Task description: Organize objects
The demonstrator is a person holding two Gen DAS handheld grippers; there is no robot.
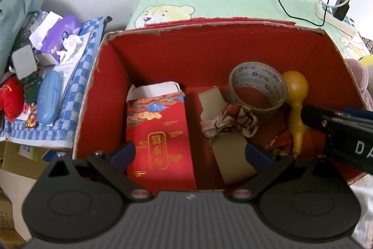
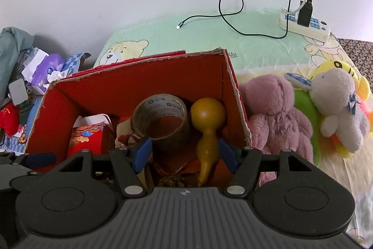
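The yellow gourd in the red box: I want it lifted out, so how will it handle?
The gourd looks smooth and glossy, so probably slippery. Its round bulb and tapering neck suggest it may roll or pivot when pinched. Likely light.

1. A box [image 1: 102,95] is set on a bed sheet [image 2: 256,48].
2. An envelope [image 1: 160,139] is kept in its left part; a tape roll [image 1: 257,85] and a gourd [image 1: 296,104] are kept right.
3. Plush toys [image 2: 279,113] are piled right of the box, a power strip [image 2: 305,25] far right.

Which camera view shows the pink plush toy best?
The right wrist view: the pink plush toy lies whole beside the red box. The left wrist view shows only a sliver of it at the right edge.
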